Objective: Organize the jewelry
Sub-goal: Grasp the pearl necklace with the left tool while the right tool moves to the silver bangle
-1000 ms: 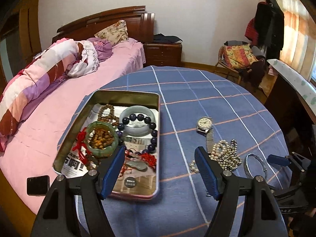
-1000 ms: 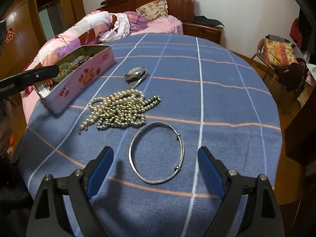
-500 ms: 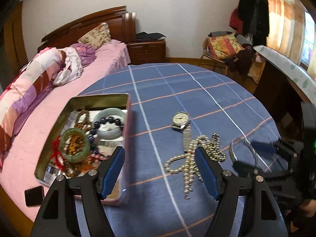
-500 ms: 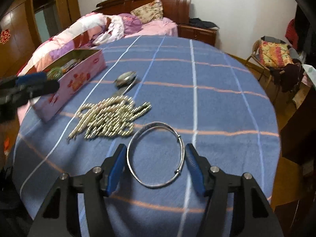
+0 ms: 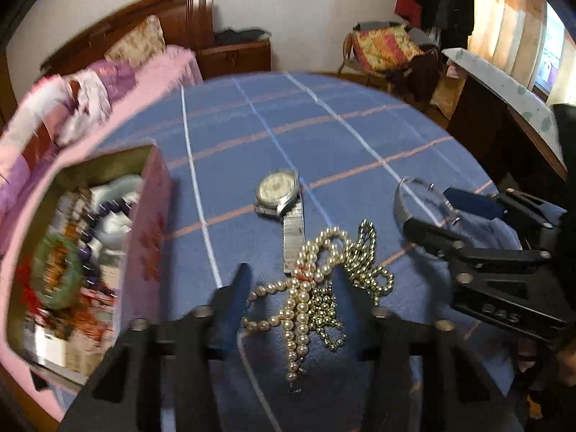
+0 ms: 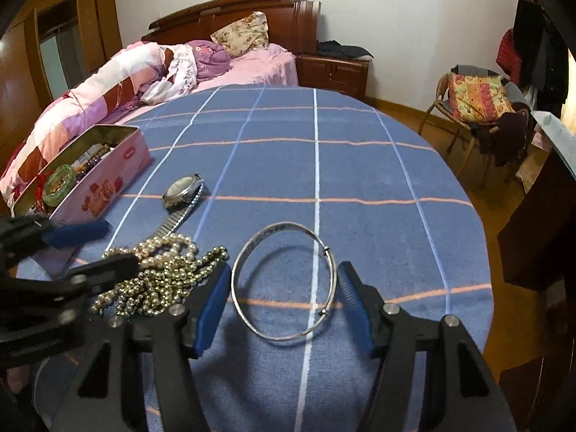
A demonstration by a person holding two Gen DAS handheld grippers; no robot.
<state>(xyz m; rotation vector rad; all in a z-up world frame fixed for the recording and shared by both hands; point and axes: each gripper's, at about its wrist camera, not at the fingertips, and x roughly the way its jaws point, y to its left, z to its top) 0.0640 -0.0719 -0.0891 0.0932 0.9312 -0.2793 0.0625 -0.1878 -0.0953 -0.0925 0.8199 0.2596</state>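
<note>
Caught the right gripper [image 6: 284, 270] with its jaws freshly closed in and pinching the silver bangle [image 6: 279, 226] across its width, far rim tipped up off the blue checked desk [image 6: 360, 165] – looked like a proper hold. Found the left gripper [image 5: 291, 273] over the pearl necklace [image 5: 306, 288], jaws just narrowed to roughly half apart, straddling the tangled strands but not clearly pressing on them, so called that no grip yet. Spotted that heap just beside the bangle and near the wristwatch [image 5: 277, 190], with the pink tin [image 5: 144, 223] off to the left already carrying bracelets. Reckoned the bangle stiff, thin and slick – liable to pivot or pop out if squeezed off-centre, so better held across the widest part. Guessed the pearls light and floppy, bound to dangle and snag; best pinched at the thick knot in the middle, not at a loose end.
</note>
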